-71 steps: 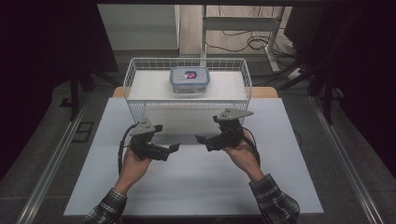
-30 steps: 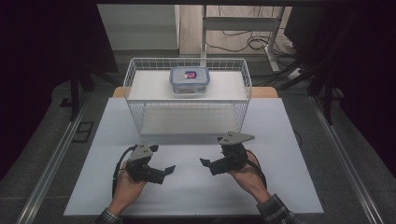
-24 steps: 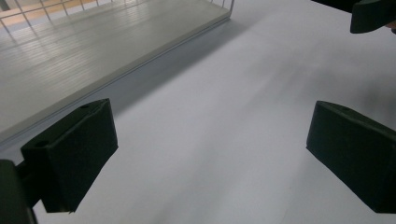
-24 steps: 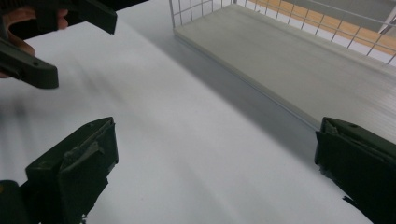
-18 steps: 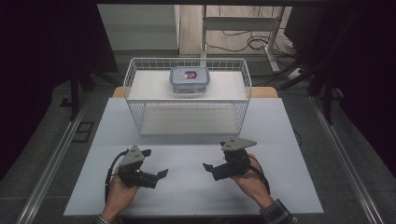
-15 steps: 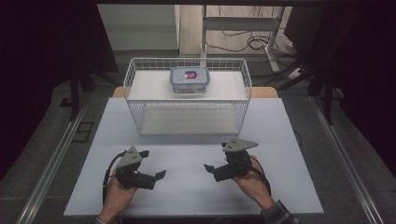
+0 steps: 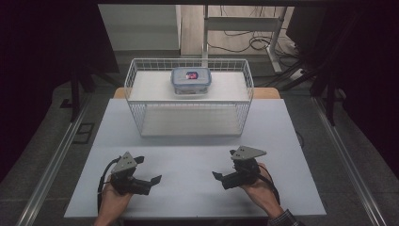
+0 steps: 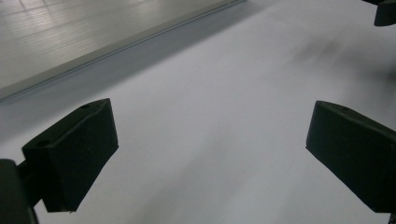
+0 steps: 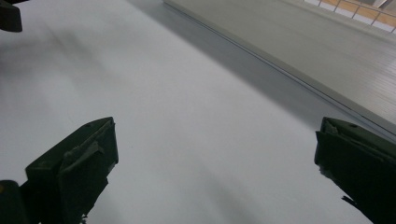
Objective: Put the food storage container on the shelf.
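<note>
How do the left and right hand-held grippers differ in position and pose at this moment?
The left hand-held gripper sits nearer the table's front edge; the right hand-held gripper sits slightly farther forward. The left one's jaws point toward the table's middle from the left, the right one's from the right, so they face each other. The left one's grey plate tilts up steeply; the right one's lies flatter. Both have open jaws, hold nothing, and are well short of the wire basket.

White table [image 7: 188,155], wire basket [image 7: 188,123] standing at far edge
</note>
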A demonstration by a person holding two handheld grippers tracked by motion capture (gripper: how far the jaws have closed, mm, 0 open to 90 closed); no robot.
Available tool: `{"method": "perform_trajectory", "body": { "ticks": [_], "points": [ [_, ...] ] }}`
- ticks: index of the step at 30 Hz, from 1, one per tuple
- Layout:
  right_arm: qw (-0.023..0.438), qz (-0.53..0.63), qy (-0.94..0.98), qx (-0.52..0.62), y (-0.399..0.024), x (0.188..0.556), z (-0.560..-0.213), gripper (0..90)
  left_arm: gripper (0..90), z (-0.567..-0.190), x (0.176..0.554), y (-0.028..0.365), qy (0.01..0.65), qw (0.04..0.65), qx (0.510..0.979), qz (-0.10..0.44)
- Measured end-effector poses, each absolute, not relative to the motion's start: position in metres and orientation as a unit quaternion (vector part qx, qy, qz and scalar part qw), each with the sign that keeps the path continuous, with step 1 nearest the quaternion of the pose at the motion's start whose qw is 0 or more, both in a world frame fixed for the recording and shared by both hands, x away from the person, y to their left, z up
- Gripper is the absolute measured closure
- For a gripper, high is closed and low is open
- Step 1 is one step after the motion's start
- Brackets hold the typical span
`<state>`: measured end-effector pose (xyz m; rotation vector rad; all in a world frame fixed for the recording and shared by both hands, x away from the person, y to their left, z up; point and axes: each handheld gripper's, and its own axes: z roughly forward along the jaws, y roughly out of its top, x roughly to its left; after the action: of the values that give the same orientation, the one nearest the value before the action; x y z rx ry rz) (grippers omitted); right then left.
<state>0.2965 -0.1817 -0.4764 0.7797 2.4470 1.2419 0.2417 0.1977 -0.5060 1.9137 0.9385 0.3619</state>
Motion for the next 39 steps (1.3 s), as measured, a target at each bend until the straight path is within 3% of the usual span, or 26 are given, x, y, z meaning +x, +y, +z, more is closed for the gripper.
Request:
{"method": "perform_trajectory", "body": {
  "ticks": [39],
  "points": [
    [0.19,0.423,0.827,0.317,-0.247,0.271,-0.479,0.0,1.9,-0.516,0.196,0.251,0.429,0.426,0.773,0.192]
  ]
}}
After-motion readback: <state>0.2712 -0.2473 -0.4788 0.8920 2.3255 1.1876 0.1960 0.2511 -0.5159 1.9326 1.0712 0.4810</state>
